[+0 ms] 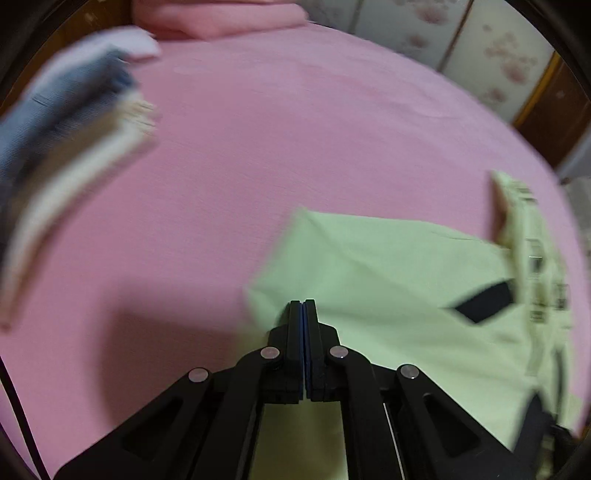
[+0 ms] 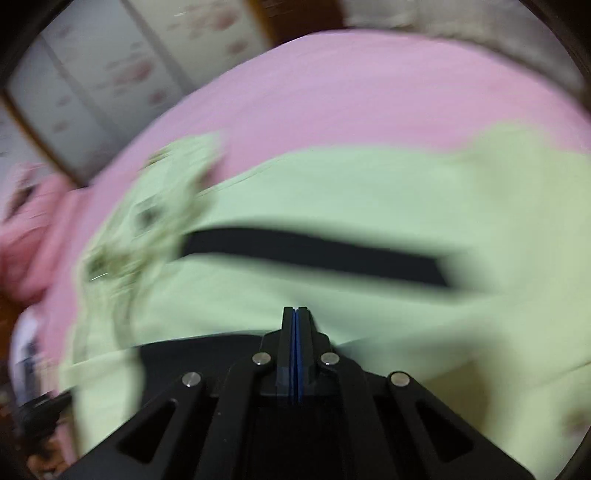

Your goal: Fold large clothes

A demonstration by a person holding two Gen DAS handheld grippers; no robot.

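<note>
A big pink bed sheet (image 1: 258, 166) fills most of the picture. A pink pillow (image 1: 221, 18) sits at the top. Doors with pink flowers (image 1: 498, 55) stand at the upper right.
</note>
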